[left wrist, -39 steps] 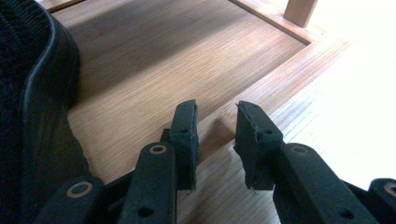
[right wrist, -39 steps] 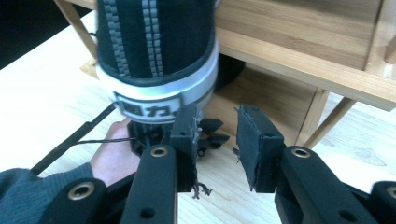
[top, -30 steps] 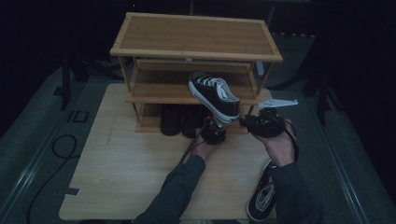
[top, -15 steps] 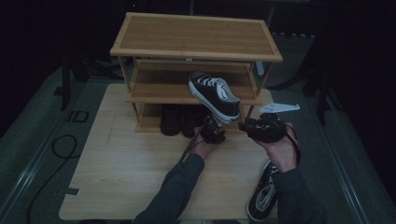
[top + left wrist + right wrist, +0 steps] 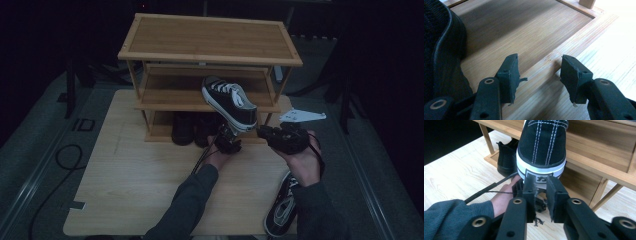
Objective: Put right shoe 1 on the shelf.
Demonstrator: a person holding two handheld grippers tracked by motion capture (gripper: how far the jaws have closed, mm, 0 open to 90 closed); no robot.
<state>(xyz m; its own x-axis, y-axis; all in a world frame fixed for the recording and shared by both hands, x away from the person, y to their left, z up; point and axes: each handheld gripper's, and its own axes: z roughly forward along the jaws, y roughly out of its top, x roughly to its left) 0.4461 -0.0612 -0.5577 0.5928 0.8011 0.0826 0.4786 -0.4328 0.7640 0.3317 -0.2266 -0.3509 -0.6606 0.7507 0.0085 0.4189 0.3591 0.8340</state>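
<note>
Closing on heel of sneaker point(image 5: 541, 147), right hand-held gripper point(image 5: 541, 187) jaws narrow, pad contact unclear. Left hand-held gripper point(image 5: 540, 72) open, empty, below. Sneaker tilts over middle shelf point(image 5: 170, 97) of rack. Next: firm heel grip, slide sneaker onto shelf.

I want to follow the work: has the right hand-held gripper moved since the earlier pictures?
Yes. The right hand-held gripper shifted slightly left, toward the rack's front right leg and the sneaker heel; its jaws have just been closing.

Three sneakers point(image 5: 231, 102), two dark shoes point(image 5: 182, 129), one rack point(image 5: 210, 40)
</note>
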